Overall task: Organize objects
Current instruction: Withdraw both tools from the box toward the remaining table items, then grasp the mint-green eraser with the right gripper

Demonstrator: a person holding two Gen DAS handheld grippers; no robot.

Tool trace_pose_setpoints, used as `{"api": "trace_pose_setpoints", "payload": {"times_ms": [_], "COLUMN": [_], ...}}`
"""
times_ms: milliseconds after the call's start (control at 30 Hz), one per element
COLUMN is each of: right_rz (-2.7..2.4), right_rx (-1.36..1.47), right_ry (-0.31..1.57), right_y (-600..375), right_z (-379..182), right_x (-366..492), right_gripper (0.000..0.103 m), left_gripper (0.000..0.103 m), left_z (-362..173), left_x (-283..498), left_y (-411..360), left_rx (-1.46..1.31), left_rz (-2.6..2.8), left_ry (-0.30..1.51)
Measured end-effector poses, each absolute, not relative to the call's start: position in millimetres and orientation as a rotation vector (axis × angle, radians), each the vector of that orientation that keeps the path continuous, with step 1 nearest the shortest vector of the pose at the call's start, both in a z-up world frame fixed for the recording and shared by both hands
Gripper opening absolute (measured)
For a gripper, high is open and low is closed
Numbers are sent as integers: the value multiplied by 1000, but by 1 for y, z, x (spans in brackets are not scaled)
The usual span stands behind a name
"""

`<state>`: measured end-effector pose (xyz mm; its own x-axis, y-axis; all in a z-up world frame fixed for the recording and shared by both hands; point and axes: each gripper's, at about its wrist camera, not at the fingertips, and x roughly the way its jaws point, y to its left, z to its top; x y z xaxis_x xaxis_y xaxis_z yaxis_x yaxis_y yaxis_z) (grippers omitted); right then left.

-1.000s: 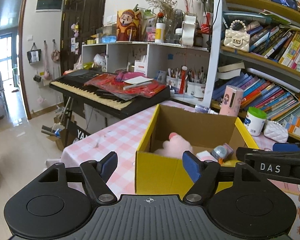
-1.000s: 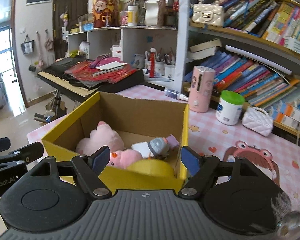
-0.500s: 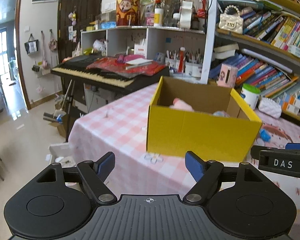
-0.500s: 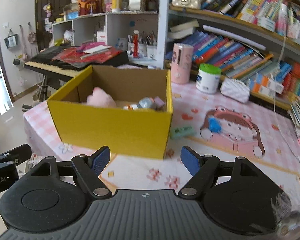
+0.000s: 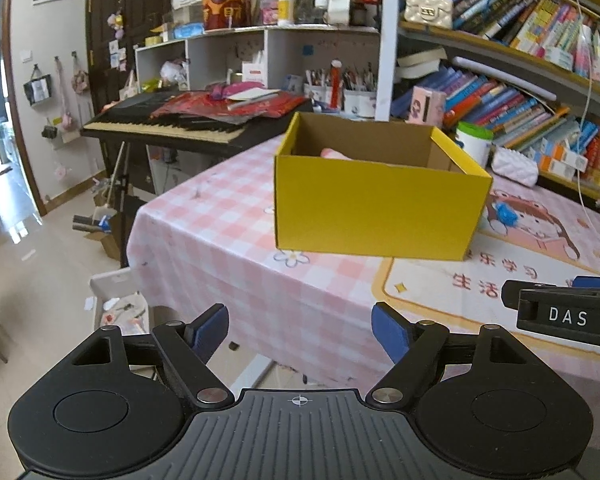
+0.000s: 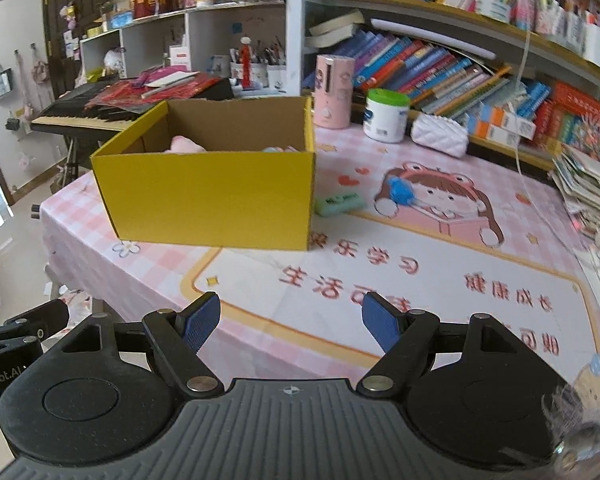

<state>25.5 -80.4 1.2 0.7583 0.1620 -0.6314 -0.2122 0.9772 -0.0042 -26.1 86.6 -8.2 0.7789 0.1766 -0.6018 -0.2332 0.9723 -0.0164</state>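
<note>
Yellow box (image 6: 212, 196) sits near the table's (image 6: 420, 280) left corner, both grippers (image 5: 300, 330) (image 6: 292, 322) wide apart and empty; risk: reaching for the green eraser (image 6: 340, 203) beside it could nudge the box off that edge.

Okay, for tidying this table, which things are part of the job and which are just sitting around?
Part of the job:
- yellow box, pink plush inside
- green eraser beside the box
- small blue toy on the mat
- left claw and right claw, both empty

Just lying about:
- keyboard
- bookshelf
- white jar
- pink canister
</note>
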Motion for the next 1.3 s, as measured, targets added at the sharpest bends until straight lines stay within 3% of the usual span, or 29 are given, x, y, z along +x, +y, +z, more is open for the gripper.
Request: {"api": "trace_pose_setpoints", "payload": {"times_ms": [633,1300], "right_rz": [74,100], "right_rx": [-30,-33], "right_ry": [707,702], "right_y": [-140,-234], "right_z": [-3,5], "right_x": [36,140], "right_gripper": [77,77], "left_gripper": [81,80], "left_z": [-10,-4], "left_x": [7,88], "left_y": [36,-62], "left_rx": [-58,-53], "left_rz": [93,75], "left_ry": [663,648]}}
